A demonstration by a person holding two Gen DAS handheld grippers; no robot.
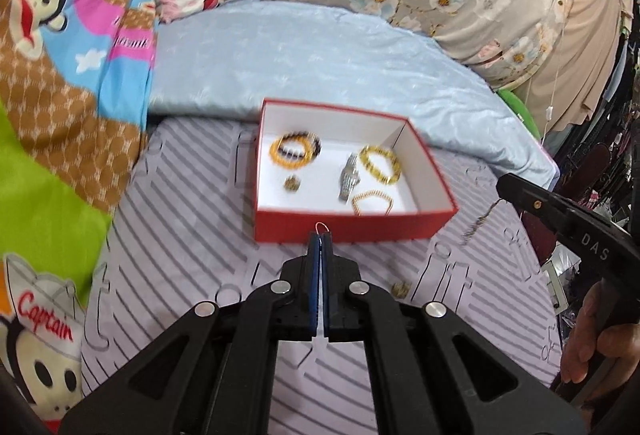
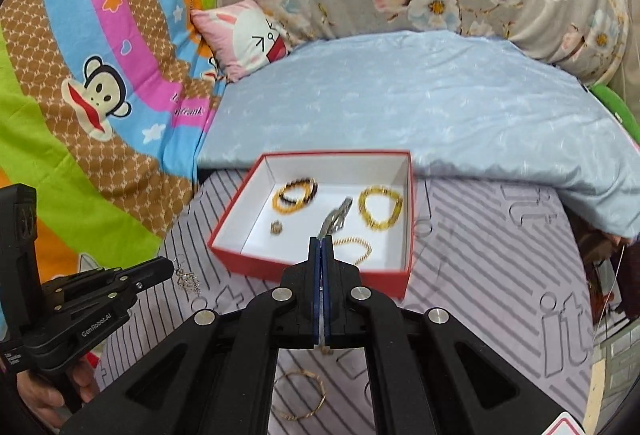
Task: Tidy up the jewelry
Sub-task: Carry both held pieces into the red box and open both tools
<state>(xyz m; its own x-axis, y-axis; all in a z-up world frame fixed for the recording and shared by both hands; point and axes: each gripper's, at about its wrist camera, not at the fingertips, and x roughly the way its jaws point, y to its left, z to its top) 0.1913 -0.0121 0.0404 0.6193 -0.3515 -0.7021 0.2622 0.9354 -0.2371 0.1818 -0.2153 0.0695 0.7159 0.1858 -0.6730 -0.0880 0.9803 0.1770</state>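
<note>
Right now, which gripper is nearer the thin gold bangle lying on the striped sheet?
Right. The right gripper, shut on a chain, hangs almost directly above the bangle. The left gripper, shut on a silver earring, is off to the bangle's left.

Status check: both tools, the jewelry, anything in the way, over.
Left tool shut on thin silver earring. Right tool shut on dangling silver chain. Open red cardboard box holds bracelets; thin gold bangle loose on striped mat. Path clear.

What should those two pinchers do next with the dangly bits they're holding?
Probably carry both forward over the red box and let go. Each gripper, left and right, is shut on a small dangling piece of jewelry, and the other bracelets already lie inside.
</note>
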